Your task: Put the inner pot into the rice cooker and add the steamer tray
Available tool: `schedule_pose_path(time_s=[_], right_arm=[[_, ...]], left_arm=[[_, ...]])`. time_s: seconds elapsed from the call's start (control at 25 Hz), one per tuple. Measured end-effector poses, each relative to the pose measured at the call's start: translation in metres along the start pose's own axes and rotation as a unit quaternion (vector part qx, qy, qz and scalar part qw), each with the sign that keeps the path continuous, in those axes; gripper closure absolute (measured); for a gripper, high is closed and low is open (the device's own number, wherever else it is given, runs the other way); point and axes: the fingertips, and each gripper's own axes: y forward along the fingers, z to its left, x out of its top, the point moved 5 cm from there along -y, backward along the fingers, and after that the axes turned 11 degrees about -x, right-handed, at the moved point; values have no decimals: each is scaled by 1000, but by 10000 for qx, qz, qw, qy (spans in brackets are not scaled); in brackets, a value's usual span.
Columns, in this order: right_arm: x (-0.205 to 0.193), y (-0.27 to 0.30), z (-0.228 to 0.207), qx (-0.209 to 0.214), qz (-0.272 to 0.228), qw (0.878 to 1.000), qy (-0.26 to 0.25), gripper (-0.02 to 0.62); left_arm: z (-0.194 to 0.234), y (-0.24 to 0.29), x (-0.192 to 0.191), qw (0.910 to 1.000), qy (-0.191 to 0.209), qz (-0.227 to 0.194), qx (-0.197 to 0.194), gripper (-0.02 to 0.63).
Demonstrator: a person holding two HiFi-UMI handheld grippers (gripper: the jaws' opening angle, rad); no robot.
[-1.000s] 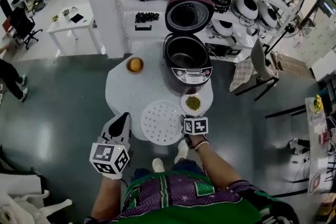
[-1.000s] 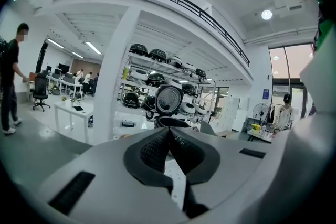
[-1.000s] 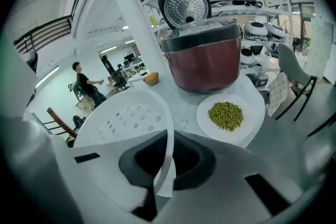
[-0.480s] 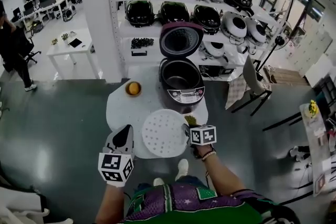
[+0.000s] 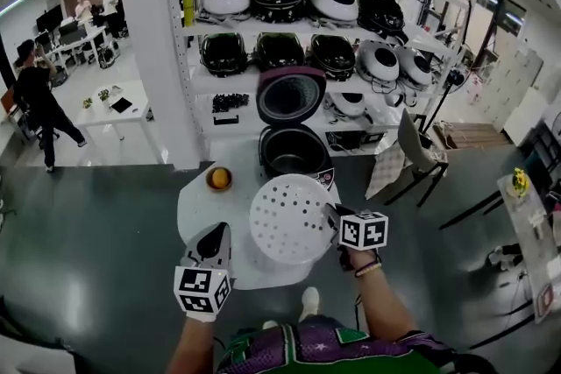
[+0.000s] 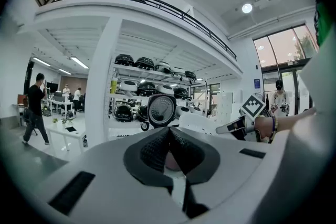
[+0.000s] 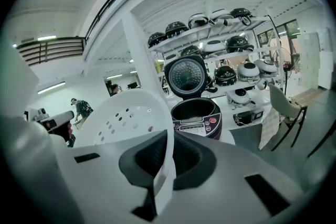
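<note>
Ahead of the right gripper (image 5: pixel 333 217), head view, the steamer tray (image 5: pixel 289 219) hung above the table (image 5: pixel 197 197), short of the open rice cooker (image 5: pixel 294 151). Left gripper view: left gripper (image 6: pixel 169 139) was closed on nothing. Right gripper view: pads (image 7: pixel 193 160) pinched only the tray's rim, so it could pivot or slip & miss the cooker.

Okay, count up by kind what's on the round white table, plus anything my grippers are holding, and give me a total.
Open rice cooker: 1
Small bowl with orange contents: 1
White steamer tray, gripped by the right hand-held gripper: 1
Total: 3
The tray hides part of the table.
</note>
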Motion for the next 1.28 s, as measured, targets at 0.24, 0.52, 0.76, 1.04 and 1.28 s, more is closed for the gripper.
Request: schedule_pose_path(time_s=[0.24, 0.52, 0.76, 1.04, 1.28], right_arm=[[34, -28, -7, -146, -424, 9989, 100, 578], [58, -37, -28, -187, -621, 9976, 229, 578], [80, -10, -47, -139, -665, 9976, 96, 578], [112, 36, -69, 73, -597, 9981, 93, 578], [136, 75, -89, 189, -522, 9985, 16, 578]], left_arm=[[-4, 19, 19, 9997, 63, -110, -229, 584], [-7, 43, 36, 9977, 62, -409, -531, 584], [-1, 64, 39, 9985, 60, -453, -317, 584], [3, 90, 48, 9987, 80, -497, -4, 584], [10, 116, 60, 9978, 120, -583, 283, 584]])
